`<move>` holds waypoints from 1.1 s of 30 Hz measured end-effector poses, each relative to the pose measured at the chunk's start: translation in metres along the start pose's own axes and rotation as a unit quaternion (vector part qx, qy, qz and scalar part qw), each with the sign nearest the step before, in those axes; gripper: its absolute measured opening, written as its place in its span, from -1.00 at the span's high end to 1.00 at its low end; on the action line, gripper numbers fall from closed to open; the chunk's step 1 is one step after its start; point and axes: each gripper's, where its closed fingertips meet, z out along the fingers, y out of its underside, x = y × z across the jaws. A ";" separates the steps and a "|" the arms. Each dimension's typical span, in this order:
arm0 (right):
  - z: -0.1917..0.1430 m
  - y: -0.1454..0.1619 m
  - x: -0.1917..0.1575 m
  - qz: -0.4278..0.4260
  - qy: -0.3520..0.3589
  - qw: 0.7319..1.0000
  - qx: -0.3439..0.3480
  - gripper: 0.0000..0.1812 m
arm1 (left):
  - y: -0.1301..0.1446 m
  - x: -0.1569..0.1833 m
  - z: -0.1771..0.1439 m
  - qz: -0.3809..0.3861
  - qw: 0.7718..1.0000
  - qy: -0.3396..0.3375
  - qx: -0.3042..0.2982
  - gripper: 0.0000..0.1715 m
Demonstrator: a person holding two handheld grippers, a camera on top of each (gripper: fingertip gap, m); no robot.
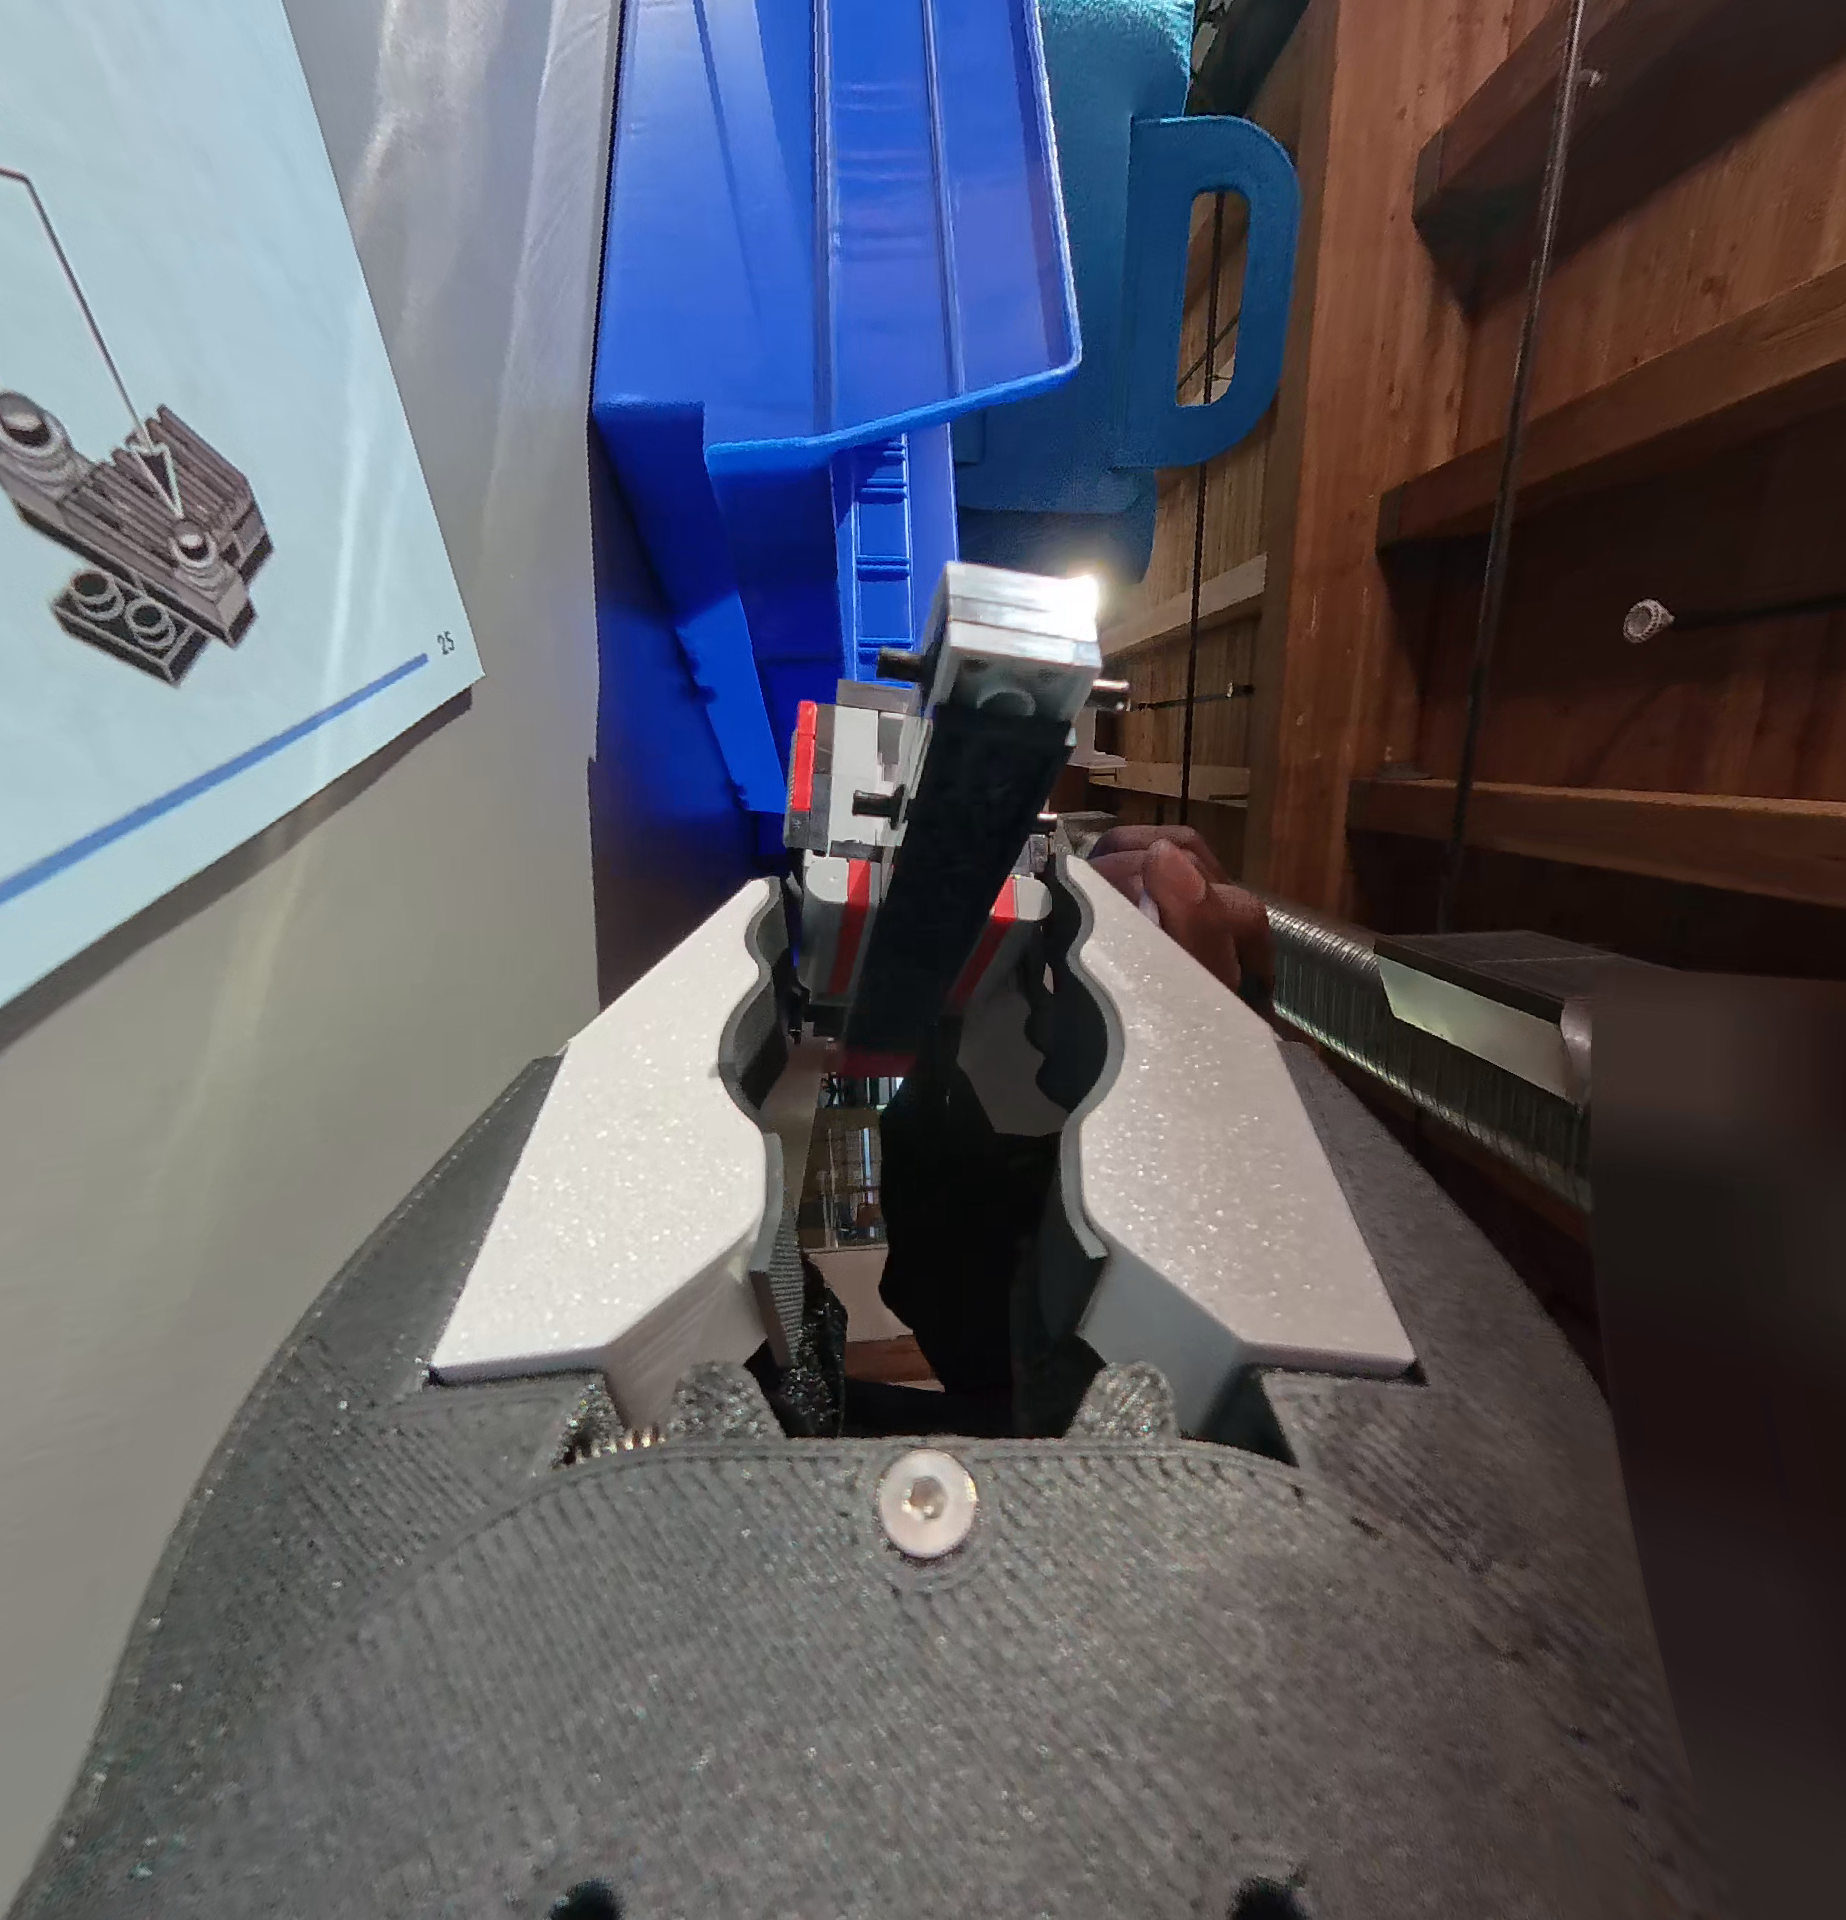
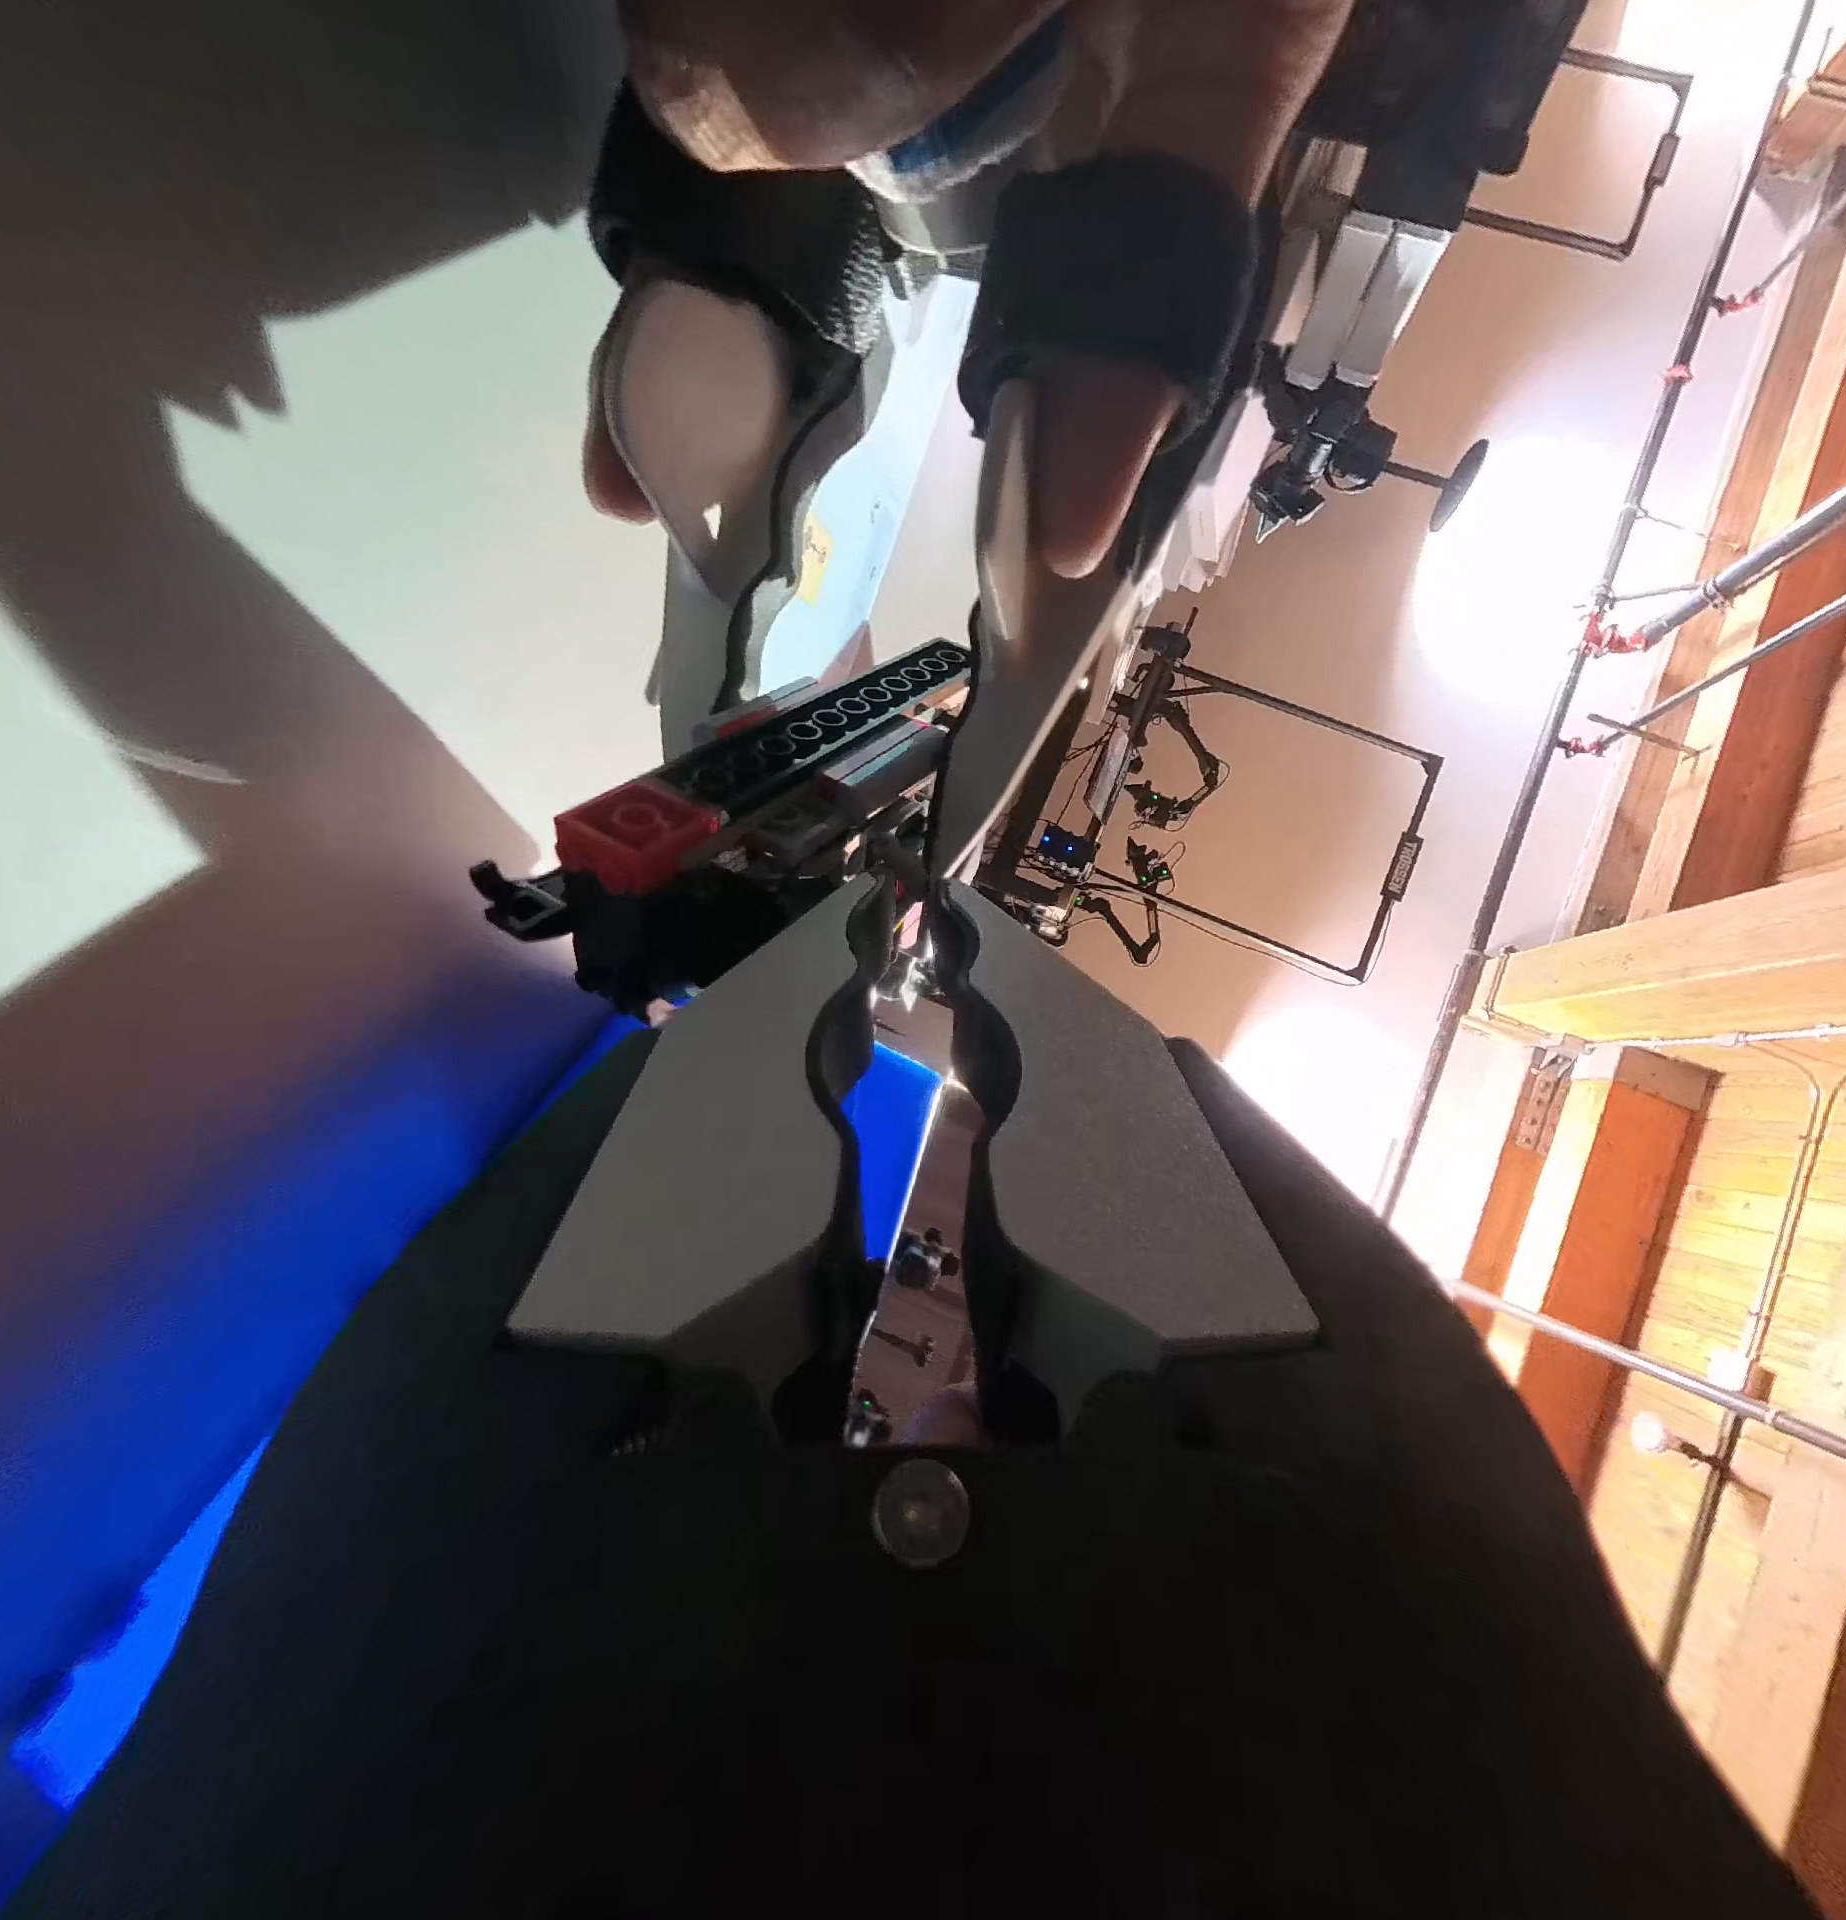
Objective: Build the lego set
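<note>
Wooden shelves behind, left gripper (image 1: 924,925) clamped on lego build (image 1: 960,790) — black, grey, red, right gripper (image 2: 911,904) nearly closed — grasp unclear

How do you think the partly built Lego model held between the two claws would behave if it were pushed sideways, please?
The Lego model probably stays stiff along its long black studded beam. It is likely fragile at the joints: the grey cap and red brick sit at its ends and could pop off. Held by the left claw low down, it may pivot.

both wrist cameras look close along their tongs, sharing the lego model (image 1: 940,831) (image 2: 794,769).
</note>
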 end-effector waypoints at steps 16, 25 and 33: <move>0.009 0.005 0.011 0.091 0.015 0.995 0.035 0.86 | -0.008 0.001 -0.003 -0.054 0.998 0.025 0.028 0.42; 0.007 -0.001 0.016 0.123 -0.003 0.990 0.074 0.80 | -0.008 0.002 -0.003 -0.064 0.997 0.035 0.031 0.42; 0.006 -0.002 0.020 0.181 -0.037 0.978 0.097 0.77 | -0.010 0.003 -0.005 -0.063 0.997 0.036 0.034 0.43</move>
